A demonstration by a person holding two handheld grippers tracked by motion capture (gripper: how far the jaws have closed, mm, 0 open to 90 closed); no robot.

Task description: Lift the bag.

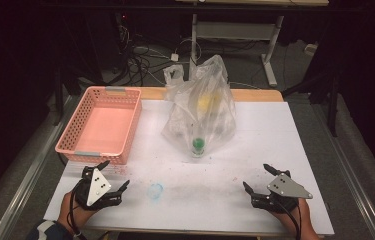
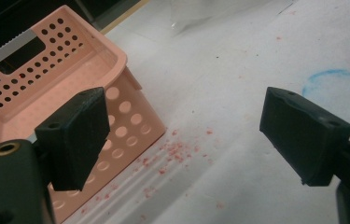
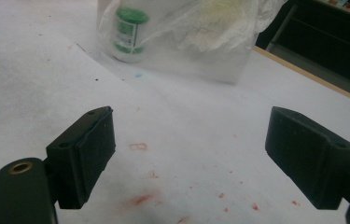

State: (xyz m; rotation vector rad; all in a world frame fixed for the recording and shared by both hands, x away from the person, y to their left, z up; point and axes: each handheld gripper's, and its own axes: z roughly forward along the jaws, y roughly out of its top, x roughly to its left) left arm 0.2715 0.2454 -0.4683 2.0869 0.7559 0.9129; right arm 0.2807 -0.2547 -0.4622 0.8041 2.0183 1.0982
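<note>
Both the left gripper and right gripper rest wide open at the frame bottom, holding nothing. Probably next: reach to the clear crumpled plastic bag at centre, near the pink perforated plastic basket.

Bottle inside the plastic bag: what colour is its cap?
Green. The bottle in the clear plastic bag shows its cap best in the right gripper view.
</note>
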